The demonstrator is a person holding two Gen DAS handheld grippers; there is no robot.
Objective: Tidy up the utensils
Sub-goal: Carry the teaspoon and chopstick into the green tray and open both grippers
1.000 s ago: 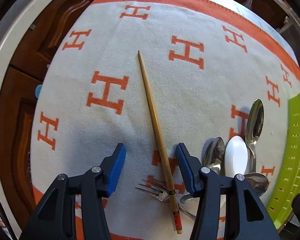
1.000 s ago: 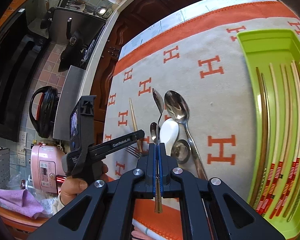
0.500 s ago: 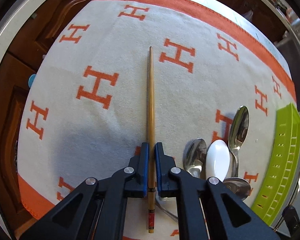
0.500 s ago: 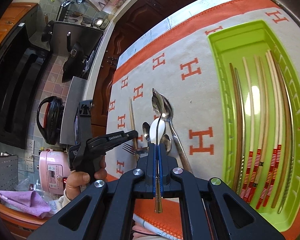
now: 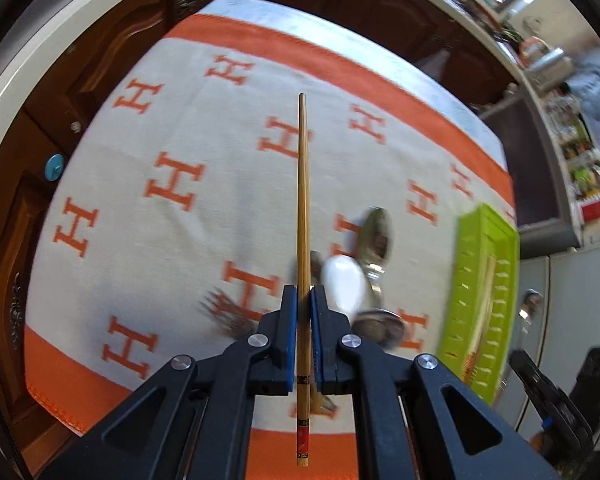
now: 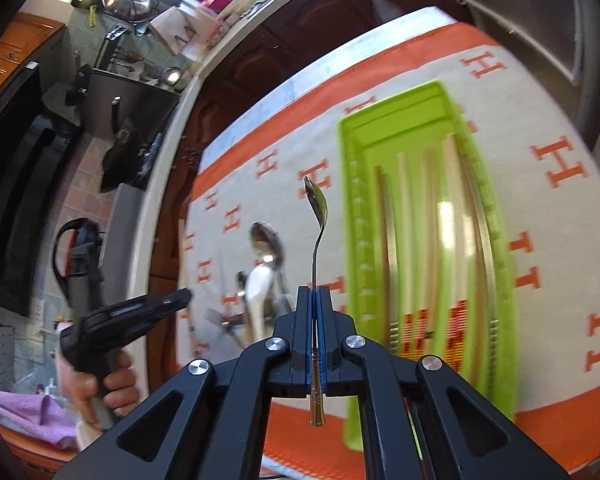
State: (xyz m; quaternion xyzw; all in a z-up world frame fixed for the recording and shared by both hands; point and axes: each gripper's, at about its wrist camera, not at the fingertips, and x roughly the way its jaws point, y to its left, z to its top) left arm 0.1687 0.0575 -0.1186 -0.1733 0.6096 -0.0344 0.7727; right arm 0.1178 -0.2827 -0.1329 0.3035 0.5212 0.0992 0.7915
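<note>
My left gripper (image 5: pixel 303 298) is shut on a wooden chopstick (image 5: pixel 303 200) with a red end and holds it above the cloth. My right gripper (image 6: pixel 314 292) is shut on a thin metal spoon (image 6: pixel 318 216), bowl pointing away, held above the cloth just left of the green tray (image 6: pixel 350 216). The tray holds several chopsticks (image 6: pixel 408 240). A white ceramic spoon (image 5: pixel 346 286), metal spoons (image 5: pixel 376 236) and a fork (image 5: pixel 226 312) lie on the cloth below the left gripper; they also show in the right wrist view (image 6: pixel 260 280).
The table carries a cream cloth (image 5: pixel 180 240) with orange H marks and an orange border. The green tray (image 5: pixel 488 280) stands at the right. Dark wooden cabinets (image 5: pixel 40 160) lie beyond the table's far edge. The left gripper's handle and hand (image 6: pixel 112 328) show at lower left.
My left gripper closed on the chopstick and lifted it off the cloth. My right gripper carried the metal spoon up and right toward the tray.
</note>
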